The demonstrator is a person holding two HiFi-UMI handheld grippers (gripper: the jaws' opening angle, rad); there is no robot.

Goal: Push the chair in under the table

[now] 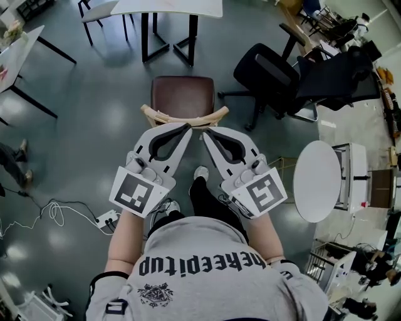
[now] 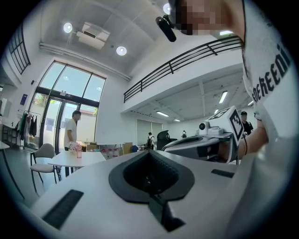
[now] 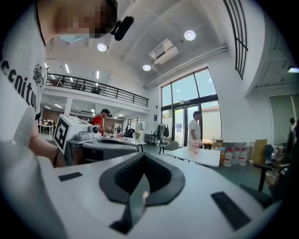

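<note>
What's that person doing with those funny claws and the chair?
A person holds a claw in each hand. The left claw and the right claw are both shut with nothing in them. Their tips sit side by side at the curved wooden back of the brown chair. The chair faces the white table but isn't under it yet: its whole seat shows, with bare floor before the table's legs. It looks set up for pushing the chair in.
</note>
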